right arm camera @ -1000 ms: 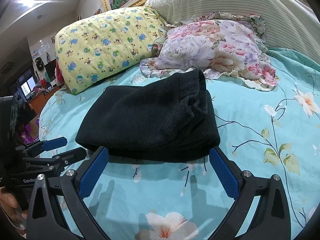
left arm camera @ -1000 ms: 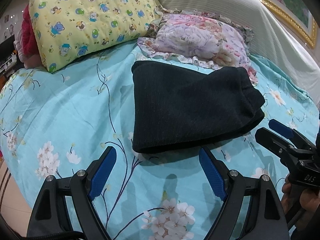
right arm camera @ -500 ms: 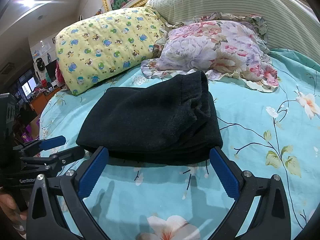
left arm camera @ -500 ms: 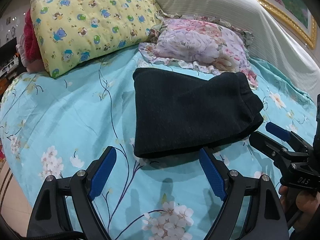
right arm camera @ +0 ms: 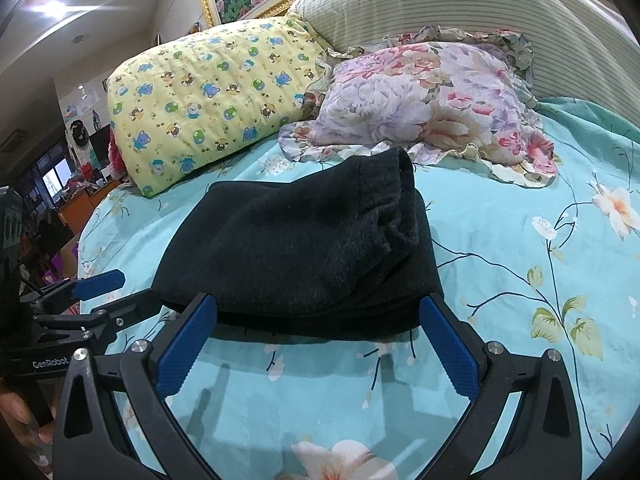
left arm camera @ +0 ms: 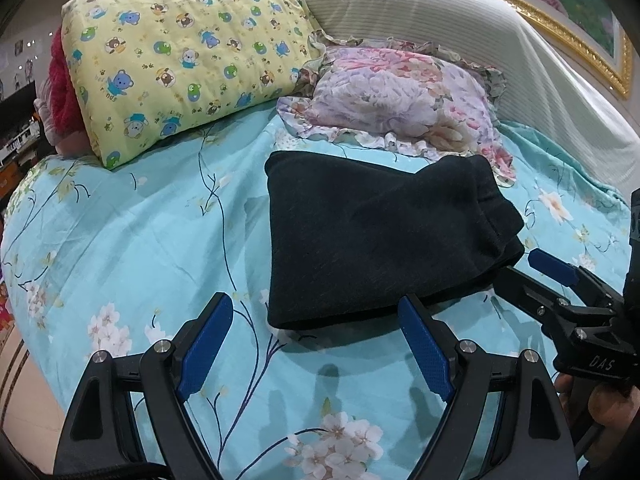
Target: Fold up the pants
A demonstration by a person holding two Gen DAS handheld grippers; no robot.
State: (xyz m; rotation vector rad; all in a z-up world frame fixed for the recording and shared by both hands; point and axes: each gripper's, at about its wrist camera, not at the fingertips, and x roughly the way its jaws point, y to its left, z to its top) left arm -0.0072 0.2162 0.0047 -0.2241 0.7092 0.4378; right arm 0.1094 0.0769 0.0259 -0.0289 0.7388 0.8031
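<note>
- The black pants [left arm camera: 372, 236] lie folded on the bed [left arm camera: 140, 240], just in front of the floral pillow [left arm camera: 396, 100].
- Left gripper [left arm camera: 316, 344], fingers apart, hovers near the pants' front edge.
- Right gripper [right arm camera: 320, 344], likewise spread wide, holds nothing.

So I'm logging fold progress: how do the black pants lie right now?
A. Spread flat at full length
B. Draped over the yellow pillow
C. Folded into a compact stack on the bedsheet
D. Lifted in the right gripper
C: the black pants lie folded in layers on the floral bedsheet, with the left gripper and right gripper both open and empty.
</note>
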